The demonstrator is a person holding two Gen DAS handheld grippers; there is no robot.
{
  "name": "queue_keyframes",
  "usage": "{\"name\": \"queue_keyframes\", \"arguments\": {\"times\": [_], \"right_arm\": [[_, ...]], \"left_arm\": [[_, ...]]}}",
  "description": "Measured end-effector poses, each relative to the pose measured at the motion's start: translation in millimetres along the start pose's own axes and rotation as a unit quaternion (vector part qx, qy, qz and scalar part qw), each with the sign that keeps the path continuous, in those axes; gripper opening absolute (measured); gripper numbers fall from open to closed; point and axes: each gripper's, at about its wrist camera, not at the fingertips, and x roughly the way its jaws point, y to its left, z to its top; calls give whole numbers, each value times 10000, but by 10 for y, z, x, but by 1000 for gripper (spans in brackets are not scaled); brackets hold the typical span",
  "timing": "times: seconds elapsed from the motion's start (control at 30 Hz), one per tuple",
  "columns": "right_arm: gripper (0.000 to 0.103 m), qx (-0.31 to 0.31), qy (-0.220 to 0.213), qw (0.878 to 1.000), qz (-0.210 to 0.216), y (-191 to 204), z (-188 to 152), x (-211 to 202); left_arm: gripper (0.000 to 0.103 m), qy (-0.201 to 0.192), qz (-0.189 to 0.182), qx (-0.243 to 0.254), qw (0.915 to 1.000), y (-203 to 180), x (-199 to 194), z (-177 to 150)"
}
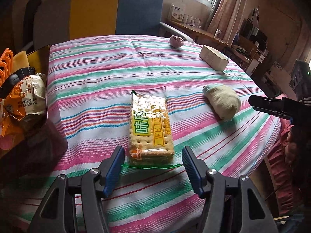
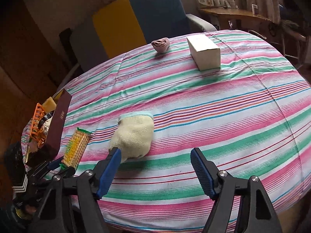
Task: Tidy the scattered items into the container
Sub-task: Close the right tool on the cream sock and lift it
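The cracker packet (image 1: 149, 128) is being straddled by the parted, empty fingers of the left gripper (image 1: 153, 157); being light, slippery and brittle, it is best gripped across its long edges.

The right gripper (image 2: 155, 161) is being held apart, empty, beside the soft sock (image 2: 134, 136).

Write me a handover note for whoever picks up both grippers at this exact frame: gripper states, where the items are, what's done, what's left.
Left gripper: open, jaws either side of the near end of the cracker packet, not pressing on it.
Right gripper: open, empty, just in front of the cream sock; its left finger overlaps the sock's edge in the right wrist view, contact unclear.
Container at the table's left edge: already holds snack bags and an orange rack.
Left on the striped cloth: cracker packet, cream sock, white box, pink sock ball at the far side.
Next, probably: close on the crackers and move them to the container.
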Motion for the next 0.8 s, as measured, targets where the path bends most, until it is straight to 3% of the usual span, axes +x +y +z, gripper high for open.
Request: {"name": "queue_keyframes", "arguments": {"times": [0.17,0.3,0.33,0.37,0.4,0.6,0.8], "right_arm": [[83,-223,-58,9997,-61,260,49,133],[83,-671,27,9972,-318,488,43,348],[81,-757,44,9963,-398,508,25,383],[67,-843,54,9952,-489,523,3,412],[60,-929,63,9940,-579,538,-18,440],[60,-988,-19,9932,-618,423,-69,361],[63,-949,-49,9940,-541,341,-95,313]], "left_arm": [[62,29,-64,-137,9999,46,-59,-3],[62,-39,-65,-156,9998,69,-122,2],[62,-68,-70,-139,9999,72,-142,5],[62,-76,-74,-109,9999,73,-150,11],[62,-84,-69,-83,9999,73,-149,21],[62,-30,-50,101,9999,35,-49,146],[62,280,35,228,9993,-17,221,264]]}}
